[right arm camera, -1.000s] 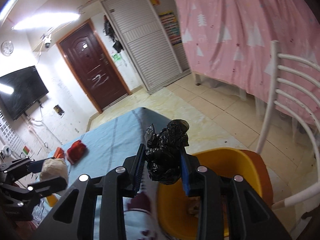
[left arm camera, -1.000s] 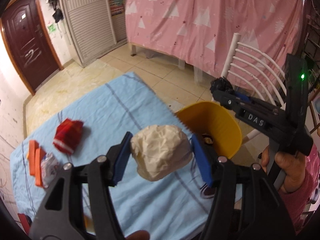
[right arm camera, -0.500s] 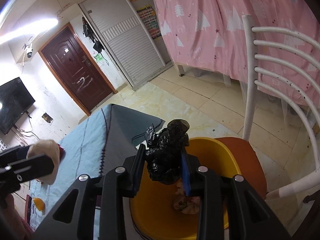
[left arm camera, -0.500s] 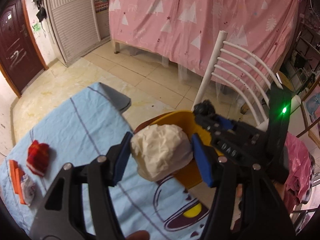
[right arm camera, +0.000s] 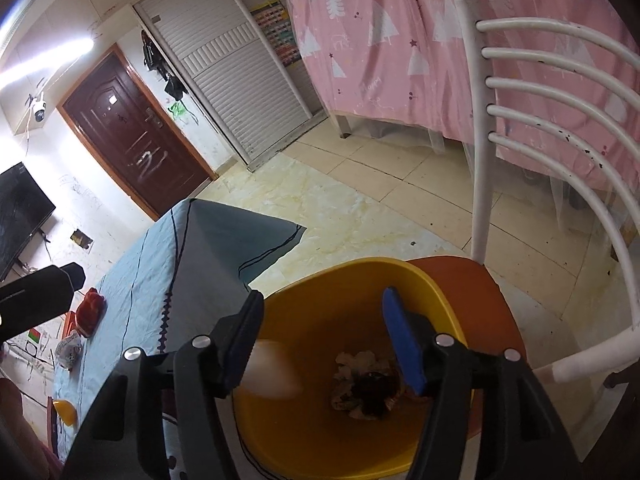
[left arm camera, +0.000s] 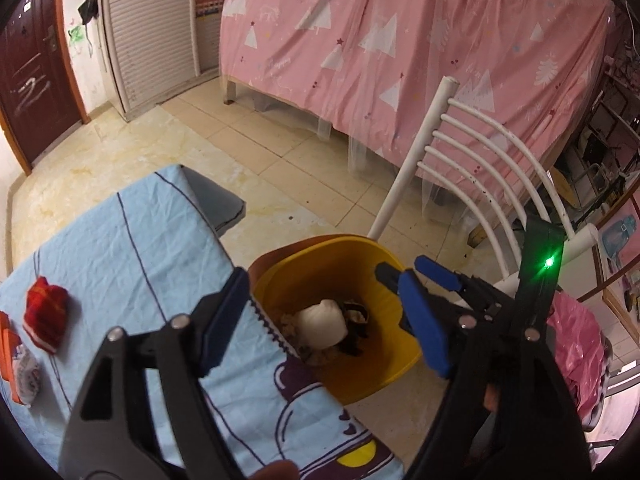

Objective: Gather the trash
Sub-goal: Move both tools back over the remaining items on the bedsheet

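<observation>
— What do you see, starting with the big things?

— The desk (left arm camera: 120, 248) under its blue cloth, a white chair (right arm camera: 500, 280) with an orange seat pulled up to its corner, and on that seat the yellow bin (left arm camera: 360, 376) I am filling.

— And your hands?

— A second ago each carried something: a cream paper wad in my left gripper (left arm camera: 324, 320), a crumpled black bag in my right gripper (right arm camera: 320, 340). Now both sets of fingers are opening over the bin with nothing between them.

— Where did the pieces go?

— The cream paper wad (left arm camera: 323, 329) is inside the bin, blurred in my right view, so I judge it is only just landing. The black bag (right arm camera: 374, 394) lies on the older scraps at the bottom.

— So you are done?

— Not yet. A red crumpled wrapper (left arm camera: 45, 316), an orange strip (left arm camera: 8, 336) and a small white packet (left arm camera: 25, 372) are left on the desk, well apart from the bin. Those probably come next.
</observation>
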`<action>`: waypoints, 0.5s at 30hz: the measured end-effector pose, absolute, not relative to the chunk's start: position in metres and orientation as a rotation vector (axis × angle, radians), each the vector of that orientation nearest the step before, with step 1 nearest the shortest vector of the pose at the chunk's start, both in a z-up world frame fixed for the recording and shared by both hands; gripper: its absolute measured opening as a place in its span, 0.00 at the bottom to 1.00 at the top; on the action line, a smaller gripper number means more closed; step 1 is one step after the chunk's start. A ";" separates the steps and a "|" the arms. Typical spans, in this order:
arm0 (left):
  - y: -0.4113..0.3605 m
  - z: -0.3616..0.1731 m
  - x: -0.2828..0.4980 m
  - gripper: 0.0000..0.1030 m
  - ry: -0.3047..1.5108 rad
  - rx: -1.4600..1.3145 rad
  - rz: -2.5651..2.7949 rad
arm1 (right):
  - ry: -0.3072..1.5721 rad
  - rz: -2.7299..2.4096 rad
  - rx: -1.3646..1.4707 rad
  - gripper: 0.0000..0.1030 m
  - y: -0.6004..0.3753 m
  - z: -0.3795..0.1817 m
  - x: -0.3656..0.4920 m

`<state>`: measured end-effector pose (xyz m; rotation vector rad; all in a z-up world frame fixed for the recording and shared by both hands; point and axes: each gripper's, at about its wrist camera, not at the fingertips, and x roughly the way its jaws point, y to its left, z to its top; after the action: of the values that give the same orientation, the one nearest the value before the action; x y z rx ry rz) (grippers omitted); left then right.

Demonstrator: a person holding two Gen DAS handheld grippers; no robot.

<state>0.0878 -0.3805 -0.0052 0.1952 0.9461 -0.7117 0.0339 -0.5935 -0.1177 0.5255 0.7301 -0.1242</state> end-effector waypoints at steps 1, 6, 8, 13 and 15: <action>-0.379 -0.005 0.088 0.74 0.947 0.192 -0.710 | 0.729 -0.124 0.526 0.55 -0.594 -0.118 0.034; -0.367 -0.002 0.086 0.81 0.944 0.181 -0.696 | 0.717 -0.108 0.523 0.57 -0.591 -0.114 0.035; -0.361 -0.001 0.085 0.81 0.941 0.177 -0.692 | 0.710 -0.100 0.514 0.58 -0.587 -0.110 0.035; -0.336 0.006 0.085 0.82 0.938 0.133 -0.681 | 0.688 -0.059 0.511 0.63 -0.574 -0.099 0.037; -0.326 0.009 0.086 0.85 0.931 0.121 -0.667 | 0.681 -0.044 0.504 0.65 -0.569 -0.095 0.037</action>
<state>0.0857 -0.3259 0.0087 0.1210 0.9307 -0.6671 0.0372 -0.5686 -0.0946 0.5036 0.6807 -0.0439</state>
